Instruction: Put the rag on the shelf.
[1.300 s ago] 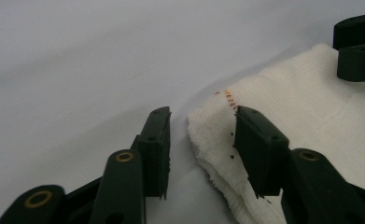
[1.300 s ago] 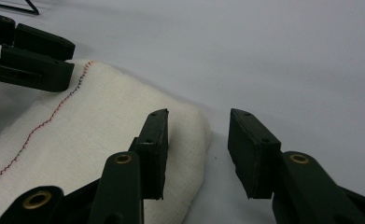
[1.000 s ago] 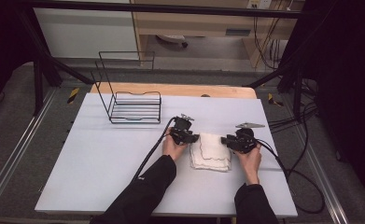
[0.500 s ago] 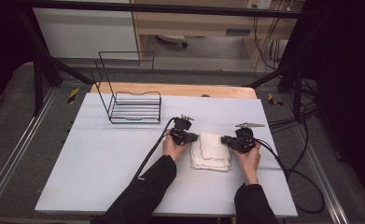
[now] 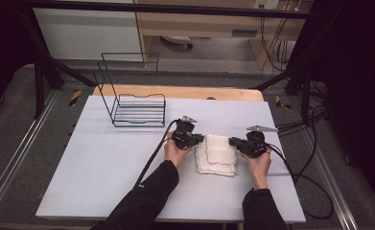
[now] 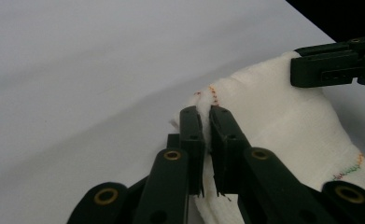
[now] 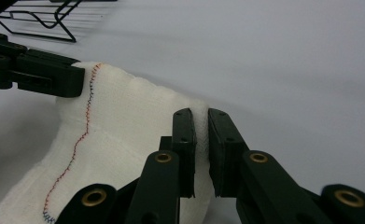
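white folded cloth flat on white counter between the 2 tongs, left tongs just closed, pinching its far left corner, right tongs just closed, pinching far right corner, wire rack well beyond left tongs

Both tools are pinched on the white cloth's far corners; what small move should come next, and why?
Probably lift both tools together. The left tool and right tool have just closed on opposite corners of the white cloth, which lies bunched on the table; raising it should let it hang open.
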`<state>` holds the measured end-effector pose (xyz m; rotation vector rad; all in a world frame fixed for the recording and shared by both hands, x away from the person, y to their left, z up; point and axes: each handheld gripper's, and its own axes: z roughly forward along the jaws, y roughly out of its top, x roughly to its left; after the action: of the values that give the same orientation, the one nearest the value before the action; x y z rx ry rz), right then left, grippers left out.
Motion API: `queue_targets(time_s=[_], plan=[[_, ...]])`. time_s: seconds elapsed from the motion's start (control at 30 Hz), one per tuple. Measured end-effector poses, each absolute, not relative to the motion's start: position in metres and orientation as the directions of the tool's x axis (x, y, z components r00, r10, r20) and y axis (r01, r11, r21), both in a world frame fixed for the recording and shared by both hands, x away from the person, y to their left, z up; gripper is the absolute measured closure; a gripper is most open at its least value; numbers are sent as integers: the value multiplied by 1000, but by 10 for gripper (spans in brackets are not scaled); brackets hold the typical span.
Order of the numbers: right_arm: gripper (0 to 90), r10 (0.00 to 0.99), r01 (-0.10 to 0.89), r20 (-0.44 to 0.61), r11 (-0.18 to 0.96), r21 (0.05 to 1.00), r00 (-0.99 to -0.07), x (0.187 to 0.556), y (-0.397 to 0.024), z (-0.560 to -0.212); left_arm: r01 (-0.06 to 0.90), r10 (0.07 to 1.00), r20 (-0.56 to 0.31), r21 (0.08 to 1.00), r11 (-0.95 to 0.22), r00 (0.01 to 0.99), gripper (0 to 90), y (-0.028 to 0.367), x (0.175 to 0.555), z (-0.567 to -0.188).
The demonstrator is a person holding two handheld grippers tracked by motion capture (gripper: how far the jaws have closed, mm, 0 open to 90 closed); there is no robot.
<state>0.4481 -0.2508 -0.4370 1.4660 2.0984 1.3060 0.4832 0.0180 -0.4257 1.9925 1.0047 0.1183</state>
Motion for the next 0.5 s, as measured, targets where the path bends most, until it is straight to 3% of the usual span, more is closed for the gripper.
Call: queue_targets(time_s=[0.5], plan=[[820, 847, 540, 212, 101, 836, -488, 434, -249, -423, 547, 669, -259, 795, -262, 697, 833, 26, 470, -414]])
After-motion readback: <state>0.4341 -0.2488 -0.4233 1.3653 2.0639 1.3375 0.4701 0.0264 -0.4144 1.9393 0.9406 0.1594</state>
